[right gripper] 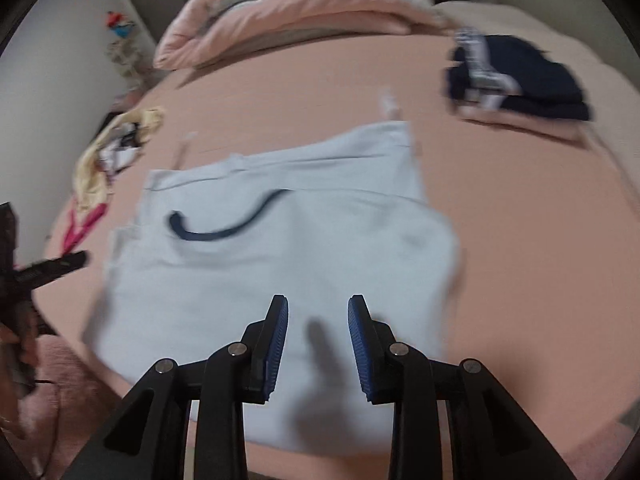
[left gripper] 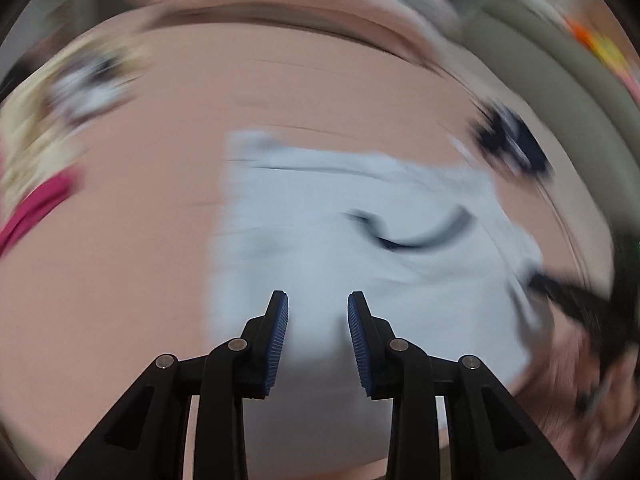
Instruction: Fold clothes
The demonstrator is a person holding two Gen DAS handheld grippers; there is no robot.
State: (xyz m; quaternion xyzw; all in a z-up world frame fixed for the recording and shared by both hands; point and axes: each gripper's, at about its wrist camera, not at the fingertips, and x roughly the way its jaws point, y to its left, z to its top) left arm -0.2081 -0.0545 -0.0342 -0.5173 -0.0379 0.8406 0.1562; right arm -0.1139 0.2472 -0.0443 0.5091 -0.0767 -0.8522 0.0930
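Pale blue garment [right gripper: 280, 264] lies partly folded, fairly flat, mid-bed on the pink sheet [right gripper: 520, 240], dark drawstring on top. Left gripper [left gripper: 318, 340] and right gripper [right gripper: 318, 340] both released – jaws apart above the cloth, nothing between the pads. Navy stack [right gripper: 520, 76] already folded at the far right. Unfolded heap [right gripper: 116, 148] of yellow and pink items at the left edge – looks like that's what's left. Blue piece likely needs one more fold; left view too blurred to confirm
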